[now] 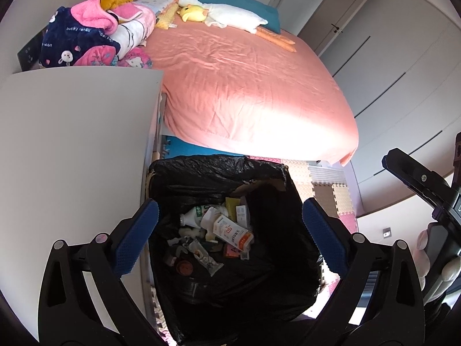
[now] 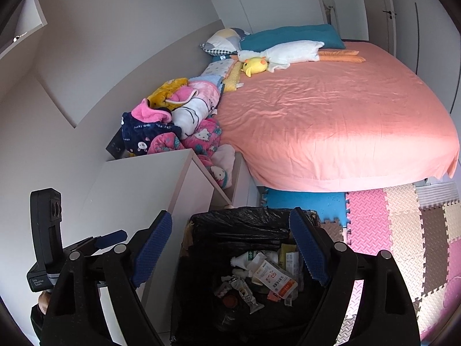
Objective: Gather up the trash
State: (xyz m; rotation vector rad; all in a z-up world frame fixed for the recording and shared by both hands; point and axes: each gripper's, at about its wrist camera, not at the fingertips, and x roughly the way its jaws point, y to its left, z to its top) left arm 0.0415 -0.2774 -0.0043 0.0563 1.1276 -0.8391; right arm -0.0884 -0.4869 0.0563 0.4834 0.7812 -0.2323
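Left wrist view: the left gripper (image 1: 230, 230) hangs tilted downward over the bin (image 1: 219, 178), a box lined with a black bag, its blue pads (image 1: 135, 239) spread wide apart with nothing between them. The trash (image 1: 219, 233) lies at the bottom of the bin: a white bottle (image 1: 191, 218), a white and orange carton (image 1: 232, 232), wrappers and small boxes. The bin stands on the foam mats (image 1: 328, 193) against a white cabinet (image 1: 72, 150), at the foot of a bed (image 1: 245, 86) with a pink sheet. The right gripper (image 1: 415, 181) shows at the right edge, beside the bin; its state cannot be told from here.

Right wrist view: the right gripper (image 2: 230, 253) also tilts down over the bin (image 2: 239, 219), jaws released and empty, one pad (image 2: 151, 248) over the cabinet (image 2: 138, 190) side and the other above the bin's right rim. The trash (image 2: 259, 276) lies inside, below the pads and untouched. The left gripper (image 2: 111, 238) sits just to the left, one blue pad visible. On the bed (image 2: 345, 121) lie a white goose toy (image 2: 288, 53), a yellow duck toy (image 2: 255, 65) and a heap of blankets (image 2: 178, 121).
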